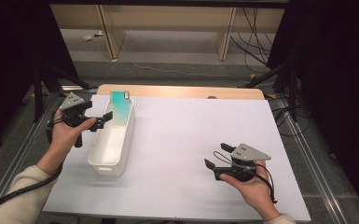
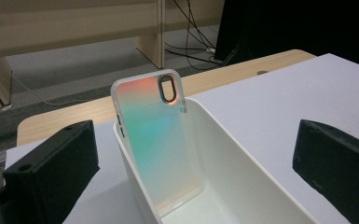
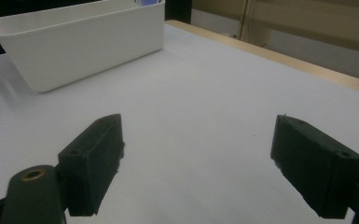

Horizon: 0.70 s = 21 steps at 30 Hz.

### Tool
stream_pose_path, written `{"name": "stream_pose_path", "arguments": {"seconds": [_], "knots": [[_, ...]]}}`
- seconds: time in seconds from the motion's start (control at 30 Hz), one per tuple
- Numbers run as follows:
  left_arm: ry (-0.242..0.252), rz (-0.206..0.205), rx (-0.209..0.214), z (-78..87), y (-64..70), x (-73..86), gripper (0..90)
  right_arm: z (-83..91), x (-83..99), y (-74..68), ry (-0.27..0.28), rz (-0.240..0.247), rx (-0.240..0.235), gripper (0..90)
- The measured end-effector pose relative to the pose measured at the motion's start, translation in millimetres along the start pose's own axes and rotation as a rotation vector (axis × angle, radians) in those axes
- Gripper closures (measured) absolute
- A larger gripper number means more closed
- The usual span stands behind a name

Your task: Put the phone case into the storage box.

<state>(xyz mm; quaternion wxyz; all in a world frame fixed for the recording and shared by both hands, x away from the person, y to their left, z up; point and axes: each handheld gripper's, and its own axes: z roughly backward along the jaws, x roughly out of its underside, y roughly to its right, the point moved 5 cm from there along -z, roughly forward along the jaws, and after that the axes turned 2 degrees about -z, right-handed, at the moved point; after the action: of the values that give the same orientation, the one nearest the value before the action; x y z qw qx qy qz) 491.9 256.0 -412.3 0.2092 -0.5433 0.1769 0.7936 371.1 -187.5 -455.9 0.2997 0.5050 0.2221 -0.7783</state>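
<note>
While leaning in the bin (image 2: 242,186), the phone case (image 2: 161,140) faces the open left gripper (image 2: 196,172).

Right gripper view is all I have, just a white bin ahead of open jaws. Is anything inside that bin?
Observer: Yes, a phone case stands tilted against the far end wall of the bin.
Operator: Is the other gripper holding it?
Observer: No. The left gripper is open, at the bin's left rim, short of the case.
Operator: Which way is the case turned?
Observer: Camera cutout up, above the rim.
</note>
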Motion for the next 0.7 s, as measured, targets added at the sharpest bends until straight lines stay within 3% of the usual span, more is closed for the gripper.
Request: {"name": "stream_pose_path", "arguments": {"seconds": [0.07, 0.17, 0.3, 0.4, 0.43, 0.53, 0.7], "knots": [[0.006, 0.002, 0.002, 2.4, 2.6, 0.1, 0.0, 1.1, -0.8, 2.6, 0.007, 0.023, 0.014, 17.5], [0.007, -0.001, 0.018, 5.4, 7.6, 1.9, 0.0, 0.1, -2.0, 2.4, 0.030, 0.017, 0.006, 17.1], [0.010, 0.003, 0.032, 11.3, 14.7, 4.0, 0.0, 0.9, -0.5, 0.8, 0.016, -0.006, -0.002, 16.9], [0.025, 0.010, 0.042, 16.3, 20.0, 5.0, 0.0, 3.4, -0.9, 2.9, 0.012, 0.018, 0.012, 16.9], [0.024, 0.006, 0.044, 17.7, 21.1, 5.7, 0.0, 4.5, -0.8, 1.8, 0.002, -0.003, 0.009, 16.9], [0.026, 0.009, 0.046, 20.7, 24.3, 7.5, 0.0, 4.9, -1.3, 4.2, 0.019, 0.011, 0.017, 16.9], [0.027, 0.003, 0.056, 26.4, 31.8, 10.1, 0.0, 8.2, 0.5, 4.7, 0.000, 0.003, 0.021, 16.9]]}}
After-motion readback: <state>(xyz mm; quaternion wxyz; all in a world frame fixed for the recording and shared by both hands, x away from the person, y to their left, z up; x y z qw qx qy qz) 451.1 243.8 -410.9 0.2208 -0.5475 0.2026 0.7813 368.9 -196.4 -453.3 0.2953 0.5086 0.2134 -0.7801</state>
